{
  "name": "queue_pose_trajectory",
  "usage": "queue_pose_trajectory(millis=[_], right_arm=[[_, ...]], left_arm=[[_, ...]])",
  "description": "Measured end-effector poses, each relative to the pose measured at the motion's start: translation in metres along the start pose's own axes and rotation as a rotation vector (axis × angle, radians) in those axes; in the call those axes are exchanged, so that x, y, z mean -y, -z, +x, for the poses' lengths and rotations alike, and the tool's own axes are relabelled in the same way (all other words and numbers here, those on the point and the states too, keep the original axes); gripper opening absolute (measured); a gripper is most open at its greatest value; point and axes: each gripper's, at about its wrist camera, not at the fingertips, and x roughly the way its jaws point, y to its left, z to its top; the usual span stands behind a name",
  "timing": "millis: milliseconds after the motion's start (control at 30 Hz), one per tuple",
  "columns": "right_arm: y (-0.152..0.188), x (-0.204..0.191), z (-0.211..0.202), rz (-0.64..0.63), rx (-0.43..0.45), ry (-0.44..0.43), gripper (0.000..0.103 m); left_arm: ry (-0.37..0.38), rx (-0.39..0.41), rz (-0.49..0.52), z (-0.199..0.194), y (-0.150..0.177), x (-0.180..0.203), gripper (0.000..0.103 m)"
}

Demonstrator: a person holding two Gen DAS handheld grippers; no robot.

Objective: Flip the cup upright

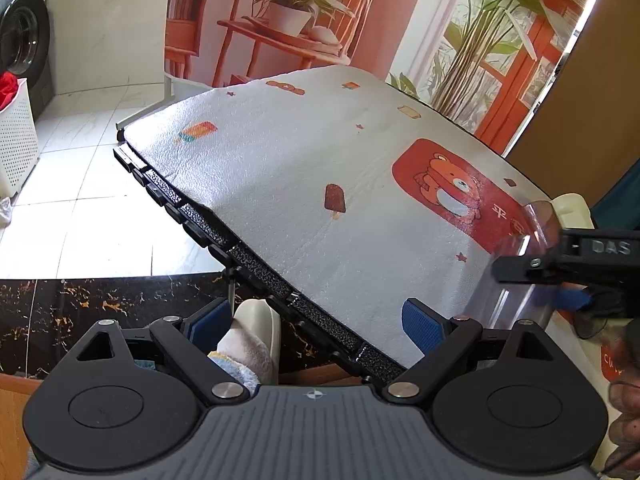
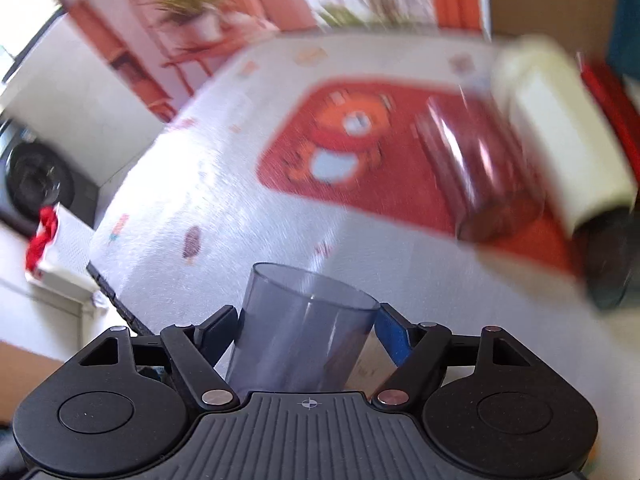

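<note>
A clear grey-tinted plastic cup (image 2: 300, 332) sits between the fingers of my right gripper (image 2: 306, 330), which is shut on it and holds it tilted above the table. The same cup shows in the left wrist view (image 1: 520, 276) at the right edge, clamped by the right gripper's black fingers (image 1: 532, 268). My left gripper (image 1: 320, 324) is open and empty, hovering at the table's near-left edge. The right wrist view is motion-blurred.
The table carries a white fleece cloth (image 1: 300, 168) with a red bear patch (image 1: 452, 192). A second clear cup (image 2: 480, 168) lies on its side on the patch, beside a cream container (image 2: 568, 132) and a dark object (image 2: 612, 264). A laundry basket (image 1: 16, 136) and washing machine (image 1: 24, 40) stand at left.
</note>
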Motion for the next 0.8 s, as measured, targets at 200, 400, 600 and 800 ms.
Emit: queue_pose_trajectory(millis=[200, 400, 600, 800], right_arm=[[0.012, -0.024, -0.013, -0.277, 0.137, 0.080, 0.070], [0.029, -0.041, -0.008, -0.404, 0.167, 0.117, 0.066], [0.044, -0.041, -0.009, -0.381, 0.134, 0.141, 0.070], [0.048, -0.030, -0.025, -0.312, 0.116, 0.144, 0.085]], left_arm=[[0.006, 0.010, 0.034, -0.001, 0.001, 0.008, 0.094], [0.000, 0.009, 0.029, -0.001, 0.002, 0.007, 0.094], [0.012, 0.007, 0.032, -0.005, -0.001, 0.008, 0.094], [0.022, 0.023, 0.077, -0.022, -0.009, 0.015, 0.095]])
